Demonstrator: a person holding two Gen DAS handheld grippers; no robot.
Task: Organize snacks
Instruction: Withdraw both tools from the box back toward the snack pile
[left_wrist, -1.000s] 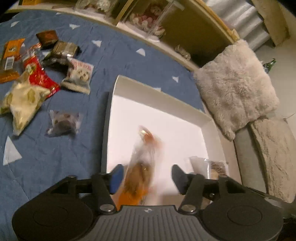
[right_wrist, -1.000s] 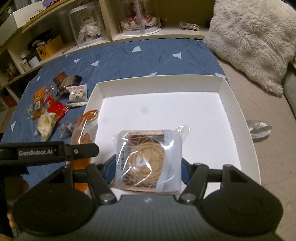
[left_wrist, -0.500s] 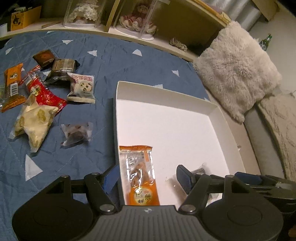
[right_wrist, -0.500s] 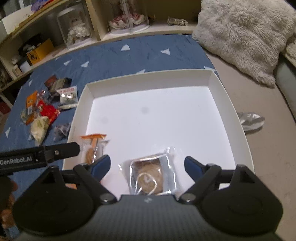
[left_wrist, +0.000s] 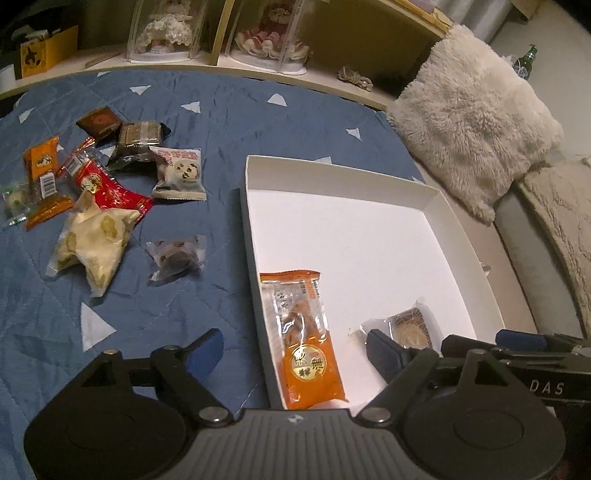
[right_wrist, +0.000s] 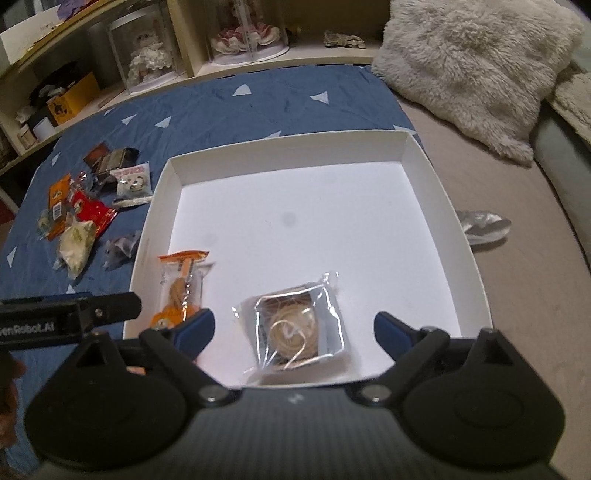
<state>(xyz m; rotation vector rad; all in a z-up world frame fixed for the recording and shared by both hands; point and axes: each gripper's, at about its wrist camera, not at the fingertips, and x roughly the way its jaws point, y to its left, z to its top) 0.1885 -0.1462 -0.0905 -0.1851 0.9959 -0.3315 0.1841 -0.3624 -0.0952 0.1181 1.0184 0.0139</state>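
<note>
Snacks: 2 lie in the white box (right_wrist: 439, 192), orange packet (left_wrist: 306, 343) and clear cookie pack (right_wrist: 295, 328) | left gripper (left_wrist: 295, 350) and right gripper (right_wrist: 293, 332): jaws opening, both packs released | we judge the loose pile (left_wrist: 99, 192) next; it lies left of the box, nearer our left hand.

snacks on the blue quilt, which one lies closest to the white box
The small clear packet with a dark treat inside. It lies alone just left of the box, while the cookie packet, red packet and the rest sit farther out.

Black plastic is used for both tongs, left tongs (left_wrist: 295, 350) and right tongs (right_wrist: 293, 326); blue pads, silver screws and white lettering are seen.
</note>
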